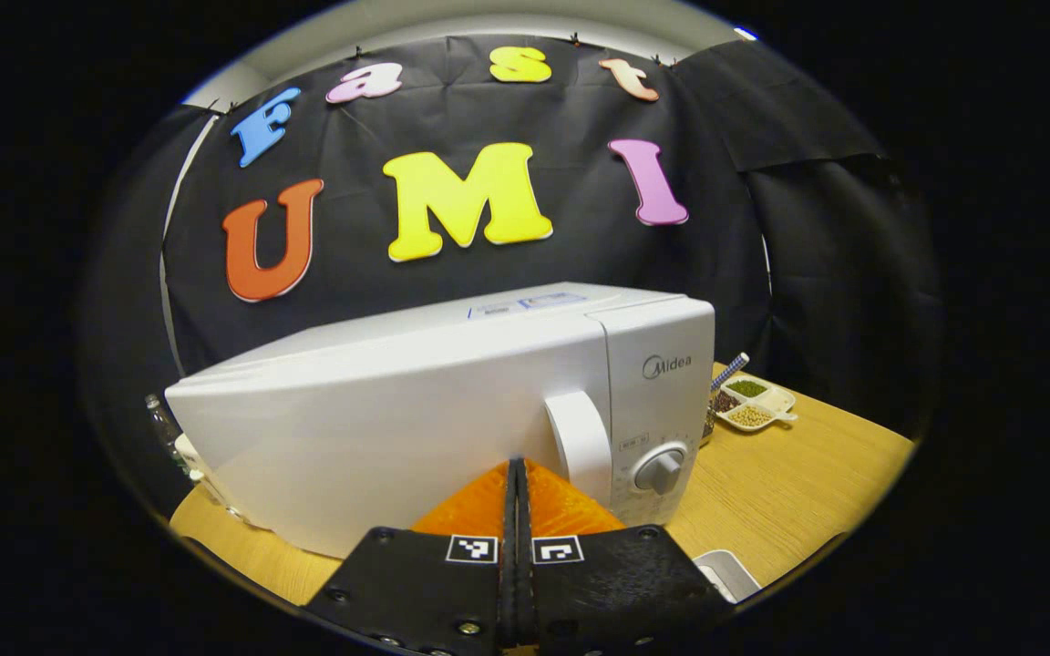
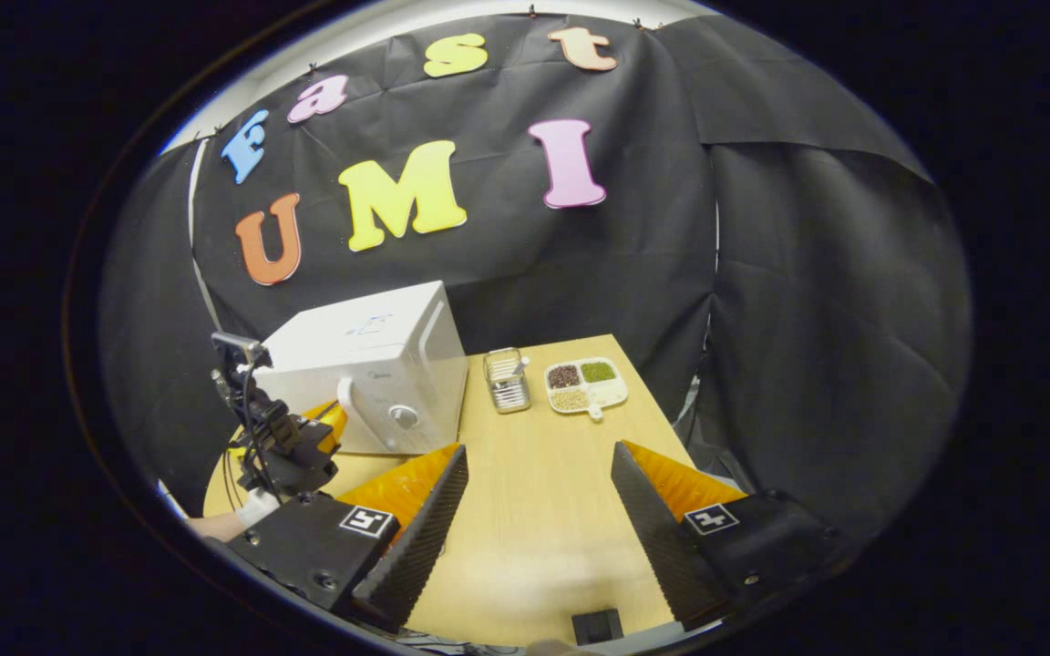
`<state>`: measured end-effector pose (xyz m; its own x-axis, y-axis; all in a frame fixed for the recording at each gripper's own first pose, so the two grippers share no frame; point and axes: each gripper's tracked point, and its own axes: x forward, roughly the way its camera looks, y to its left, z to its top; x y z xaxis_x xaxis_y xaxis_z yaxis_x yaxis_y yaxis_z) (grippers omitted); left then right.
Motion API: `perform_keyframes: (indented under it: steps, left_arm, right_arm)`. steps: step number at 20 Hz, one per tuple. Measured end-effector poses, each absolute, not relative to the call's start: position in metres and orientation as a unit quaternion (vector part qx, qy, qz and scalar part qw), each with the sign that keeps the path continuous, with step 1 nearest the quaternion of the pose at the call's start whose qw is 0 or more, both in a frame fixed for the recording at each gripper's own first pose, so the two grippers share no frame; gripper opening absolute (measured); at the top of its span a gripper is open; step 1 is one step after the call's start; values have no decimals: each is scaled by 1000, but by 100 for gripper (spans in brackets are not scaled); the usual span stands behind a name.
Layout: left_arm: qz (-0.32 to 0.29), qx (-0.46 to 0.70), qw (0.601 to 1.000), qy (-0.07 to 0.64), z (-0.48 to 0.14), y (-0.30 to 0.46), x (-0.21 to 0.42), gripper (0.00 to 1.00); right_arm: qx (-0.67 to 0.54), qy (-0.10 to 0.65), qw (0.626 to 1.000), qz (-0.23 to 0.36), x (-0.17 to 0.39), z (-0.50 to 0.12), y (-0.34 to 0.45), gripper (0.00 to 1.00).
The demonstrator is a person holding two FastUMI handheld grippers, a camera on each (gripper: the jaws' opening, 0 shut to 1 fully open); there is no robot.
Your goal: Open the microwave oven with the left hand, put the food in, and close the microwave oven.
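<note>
Microwave sits on the tabletop, door shut, its handle and knob facing the camera. Left gripper is just in front of the microwave, fingers pressed together w/ nothing between them, tips low and just beside the handle. In the right gripper view the left gripper is at the microwave's front-left corner. Right gripper hangs well apart from the microwave, fingers spread wide, empty, over bare tabletop. A sectioned dish of beans/grains and a small wire basket stand beside the microwave.

Risks, as I judge: closed fingers can't hook the handle, so a pull would slip off or just nudge the whole microwave across the tabletop. Tips could also bump the knob, it's close to the handle. Swinging door may need room; left gripper is close in.
</note>
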<state>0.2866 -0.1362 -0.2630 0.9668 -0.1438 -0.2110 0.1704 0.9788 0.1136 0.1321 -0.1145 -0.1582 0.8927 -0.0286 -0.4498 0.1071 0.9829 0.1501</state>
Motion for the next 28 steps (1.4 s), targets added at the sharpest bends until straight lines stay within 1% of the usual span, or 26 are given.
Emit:
perform_keyframes:
  steps: [5,9,10,12,13,16,19,22,26,27,28]
  left_arm:
    - [-87,59,989,103,-259,-134,278,0]
    - [-81,72,989,100,-251,-124,264,0]
    - [-83,84,988,103,-255,-124,262,2]
    - [-78,110,985,104,-252,-114,247,87]
    - [-80,113,985,101,-251,-111,242,95]
    - [-78,111,986,93,-230,-100,219,95]
    - [-91,101,988,72,-190,-92,183,95]
    - [-111,86,988,62,-153,-81,144,95]
    - [-110,47,992,38,-91,-58,101,95]
    - [-106,35,993,34,-76,-51,92,95]
    - [-99,25,994,28,-62,-43,85,95]
  right_arm:
    - [80,221,971,-40,132,-154,-114,100]
    - [80,219,971,-48,127,-154,-116,100]
    - [75,218,972,-50,125,-153,-117,100]
    - [62,214,973,-52,122,-152,-116,100]
    - [62,212,974,-51,120,-151,-113,100]
    - [64,203,976,-51,114,-144,-103,100]
    - [63,187,979,-51,105,-133,-85,100]
    - [56,157,985,-53,96,-110,-65,100]
    - [42,116,991,-52,82,-78,-35,100]
    - [39,104,992,-53,79,-70,-28,91]
    - [37,93,994,-54,76,-62,-23,100]
